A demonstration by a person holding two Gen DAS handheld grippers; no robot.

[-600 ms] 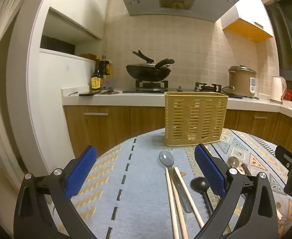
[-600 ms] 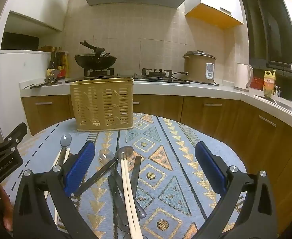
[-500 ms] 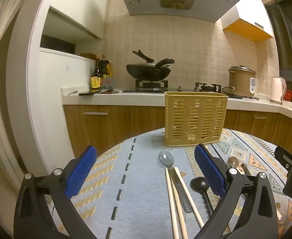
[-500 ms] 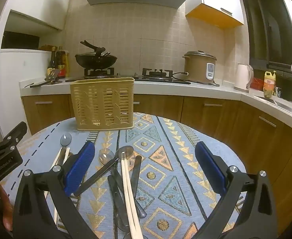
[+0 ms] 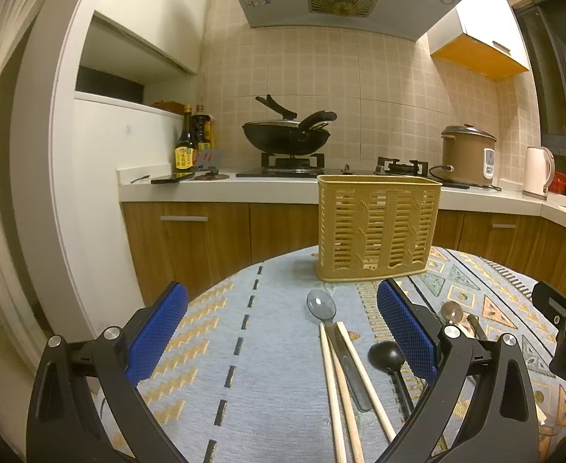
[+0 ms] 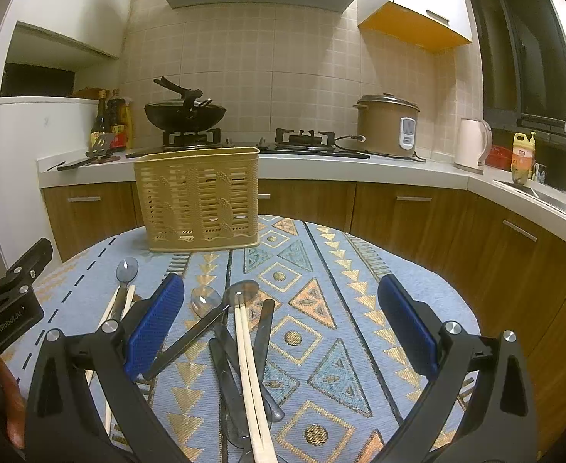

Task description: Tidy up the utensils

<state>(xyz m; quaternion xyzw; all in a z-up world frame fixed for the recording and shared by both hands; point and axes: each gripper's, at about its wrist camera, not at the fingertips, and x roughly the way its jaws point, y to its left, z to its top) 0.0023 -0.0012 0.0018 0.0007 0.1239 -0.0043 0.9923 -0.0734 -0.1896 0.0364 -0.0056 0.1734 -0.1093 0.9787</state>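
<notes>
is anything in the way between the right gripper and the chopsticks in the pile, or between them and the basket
Nothing visible blocks either. The right gripper is open above the chopsticks, which lie on top of the spoons. Between the pile and the yellow basket there is only bare tablecloth.

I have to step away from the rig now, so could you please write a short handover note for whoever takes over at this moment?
Left gripper: open, holding nothing, above the tablecloth.
Right gripper: open, holding nothing, over the main utensil pile.
Things: the yellow slotted utensil basket stands upright at the far side of the table and looks empty. One pair of chopsticks lies on crossed spoons; a second pair lies beside a clear spoon and a black ladle.
Done: nothing visibly sorted.
Left: move every utensil into the basket.
</notes>
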